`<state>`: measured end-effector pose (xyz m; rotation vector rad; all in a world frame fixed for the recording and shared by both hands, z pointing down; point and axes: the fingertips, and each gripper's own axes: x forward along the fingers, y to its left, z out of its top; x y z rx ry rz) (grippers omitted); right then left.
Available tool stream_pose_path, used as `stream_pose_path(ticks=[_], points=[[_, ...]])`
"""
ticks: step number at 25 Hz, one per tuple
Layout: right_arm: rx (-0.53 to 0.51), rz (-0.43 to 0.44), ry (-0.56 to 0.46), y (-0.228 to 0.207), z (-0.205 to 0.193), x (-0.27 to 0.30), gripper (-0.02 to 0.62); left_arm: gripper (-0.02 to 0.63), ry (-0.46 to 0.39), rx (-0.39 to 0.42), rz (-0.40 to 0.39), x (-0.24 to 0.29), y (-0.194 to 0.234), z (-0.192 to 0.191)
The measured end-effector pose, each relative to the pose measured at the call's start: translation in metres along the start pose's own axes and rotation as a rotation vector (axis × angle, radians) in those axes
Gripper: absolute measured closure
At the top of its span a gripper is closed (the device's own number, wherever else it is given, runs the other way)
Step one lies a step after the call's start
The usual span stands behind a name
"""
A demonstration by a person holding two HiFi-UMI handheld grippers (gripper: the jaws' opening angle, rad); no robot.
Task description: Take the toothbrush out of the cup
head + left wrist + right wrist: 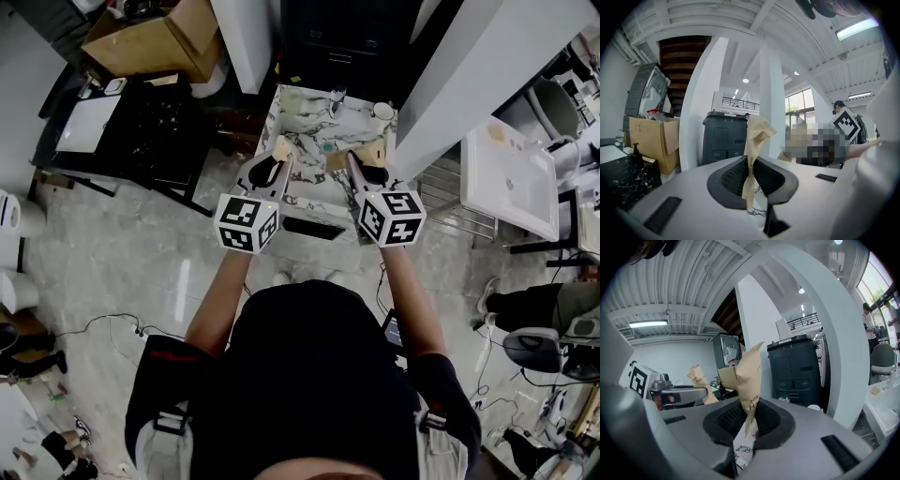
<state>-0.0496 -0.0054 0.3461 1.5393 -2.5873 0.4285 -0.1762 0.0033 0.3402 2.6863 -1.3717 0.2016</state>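
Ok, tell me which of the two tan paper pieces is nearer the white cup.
The paper piece pinched in the right tongs: the white cup stands at the right end of the counter, while the piece in the left tongs is farther off.

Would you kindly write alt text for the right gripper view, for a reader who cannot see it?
The right gripper is shut on a tan printed paper that stands upright between its jaws. At the left, the left gripper holds a similar tan paper; a dark grey bin and a white pillar stand behind.
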Motion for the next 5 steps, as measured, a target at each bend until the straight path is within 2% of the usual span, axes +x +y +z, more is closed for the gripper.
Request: stream_pose_path(ticks=[5], points=[[-0.003,-0.001,0.004,0.0024,-0.0026,-0.0035,0.531,0.558,-0.001,-0.008,0.0,-0.0039,0.0001,-0.0003]])
